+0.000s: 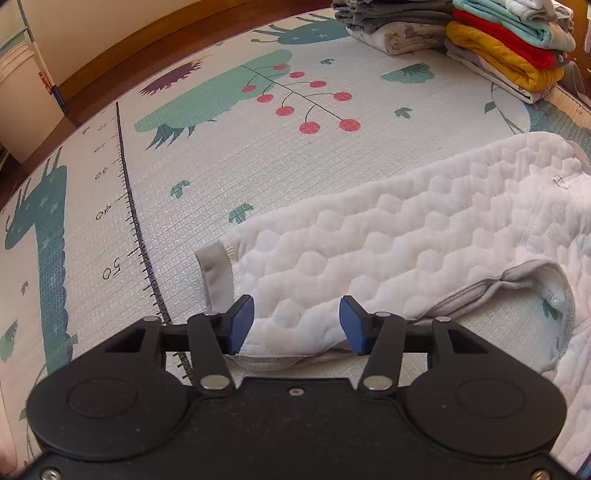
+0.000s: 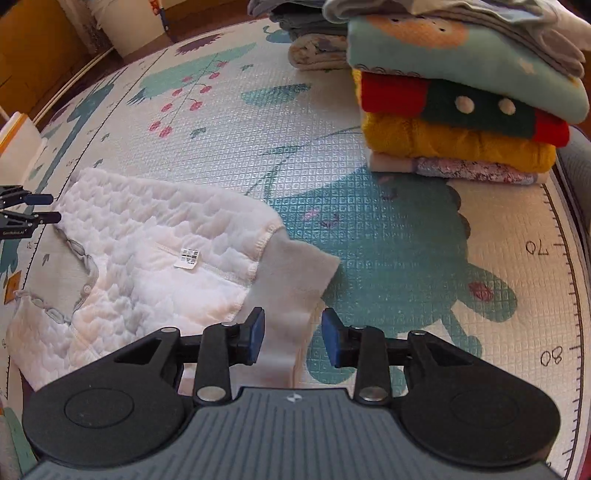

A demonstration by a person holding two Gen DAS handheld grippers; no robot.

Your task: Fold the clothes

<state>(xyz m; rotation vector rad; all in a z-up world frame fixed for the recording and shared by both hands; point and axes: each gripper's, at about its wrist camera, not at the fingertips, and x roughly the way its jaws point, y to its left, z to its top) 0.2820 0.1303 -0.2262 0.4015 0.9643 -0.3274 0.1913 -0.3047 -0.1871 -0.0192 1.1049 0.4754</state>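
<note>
While both grippers sit low over it, the play mat (image 2: 388,229) fills each view: pale embossed foam with teal animal shapes, a red berry branch (image 1: 306,99) and printed ruler marks (image 1: 125,206) along the edges. On the mat's far side, two stacks of folded clothes: the taller stack (image 2: 461,103) shows teal, red/green, mustard and floral layers, and a lower grey/beige stack (image 1: 399,26) stands just beside it. Task item is a white quilted garment (image 1: 399,236) with hexagon texture, spread flat on the mat, well apart from the stacks; grey ribbed cuff (image 1: 218,273) at one leg or sleeve end, wider grey band (image 2: 291,280) at the other end, grey snap-button trim (image 1: 517,284) along an opening, small white label (image 2: 188,256) on the inside. Left gripper (image 1: 297,321): jaws wide apart, blue pads straddling the garment's near edge beside the grey cuff, fabric between them but not pinched, no visible contact with either pad. Right gripper (image 2: 291,332): jaws likewise spread, grey band lying between the pads; left pad looks close to or touching the fabric, right pad clear of it, nothing clamped. In the right wrist view the left gripper's tips appear at the frame's left edge, at the garment's far end.
</note>
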